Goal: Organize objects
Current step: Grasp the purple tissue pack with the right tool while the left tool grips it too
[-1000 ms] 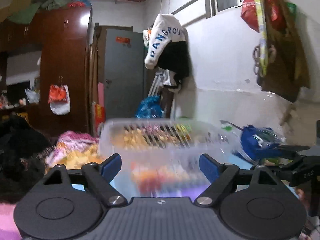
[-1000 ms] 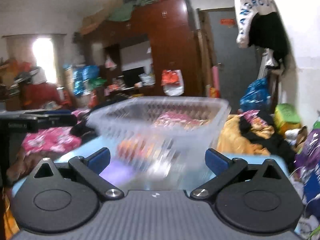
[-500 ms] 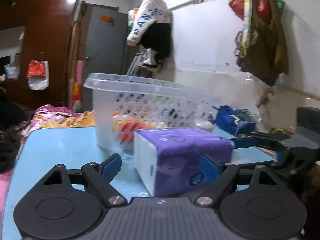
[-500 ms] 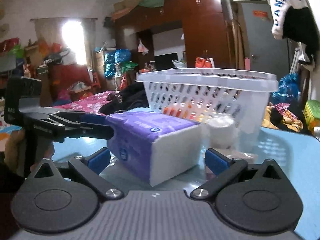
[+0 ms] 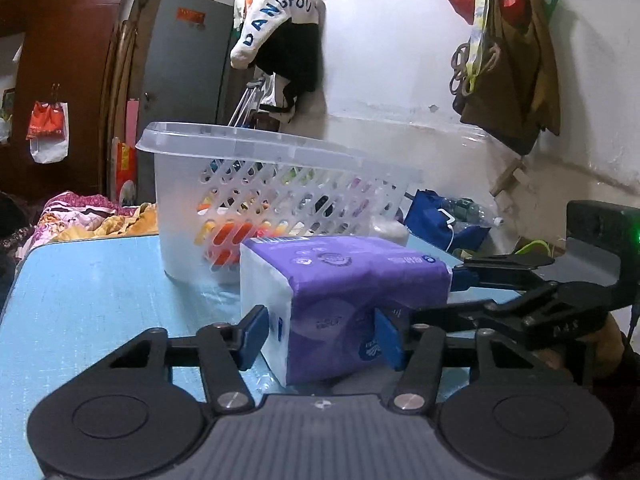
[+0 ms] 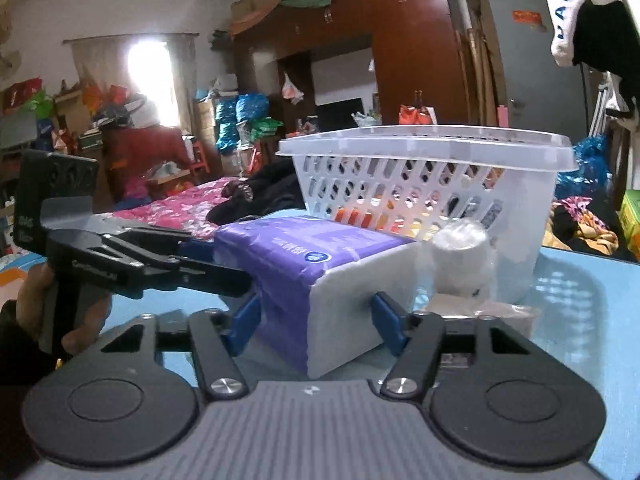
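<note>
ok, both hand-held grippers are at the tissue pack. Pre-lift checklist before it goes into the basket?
1. Left hand-held gripper straddles purple tissue pack: ok.
2. Right hand-held gripper straddles pack's white end: ok.
3. Fingers firmly clamped on the pack: cannot tell.
4. Basket upright on blue table, top open: ok.
5. Room inside basket, already holding items: cannot tell.
6. Wrapped white roll beside pack, clear of lift path: cannot tell.

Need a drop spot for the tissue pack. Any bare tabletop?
Free: blue table left of the basket to its edge, and the far-right stretch past the basket. Crowded: tissue pack, both grippers, and wrapped roll against the basket front.
</note>
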